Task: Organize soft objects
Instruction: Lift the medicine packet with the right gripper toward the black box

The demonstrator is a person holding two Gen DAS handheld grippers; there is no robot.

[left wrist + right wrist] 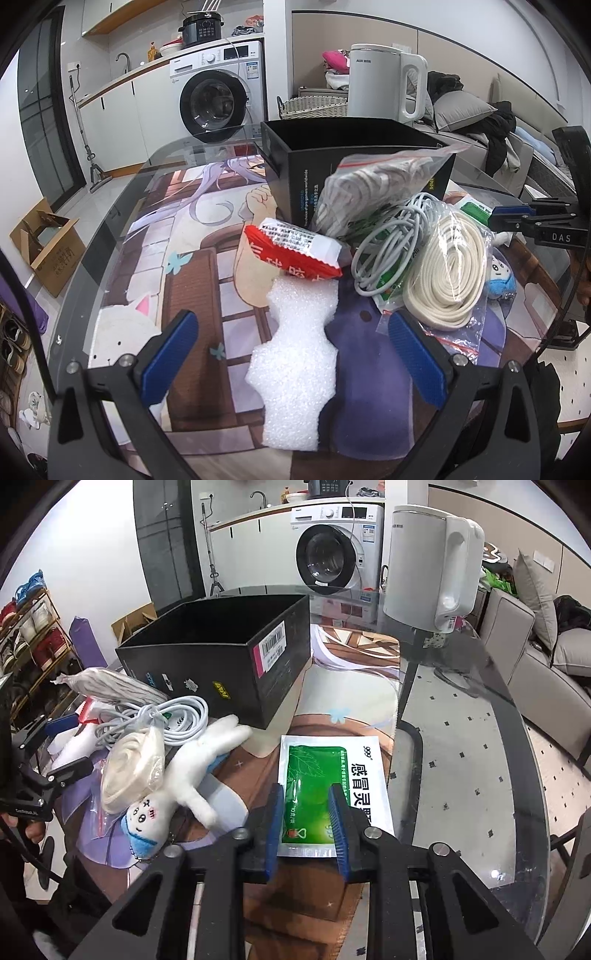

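An open black box (354, 147) (221, 653) stands on the table. In front of it lies a pile: a white foam piece (295, 369), a red and white packet (295, 251), a grey cable coil (391, 243) (177, 716), a bagged cream strap (450, 273) (129, 771) and a bagged grey bundle (373, 184). A white plush doll (184, 771) lies beside them. My left gripper (295, 354) is open, its jaws on either side of the foam piece. My right gripper (306, 827) is partly open over the near end of a green medicine sachet (325, 775); contact is unclear.
A white electric kettle (384, 85) (428, 565) stands behind the box near the glass table's far edge (480, 686). A printed mat (192, 266) covers the table. A washing machine, a cardboard box on the floor, a shoe rack and a sofa surround it.
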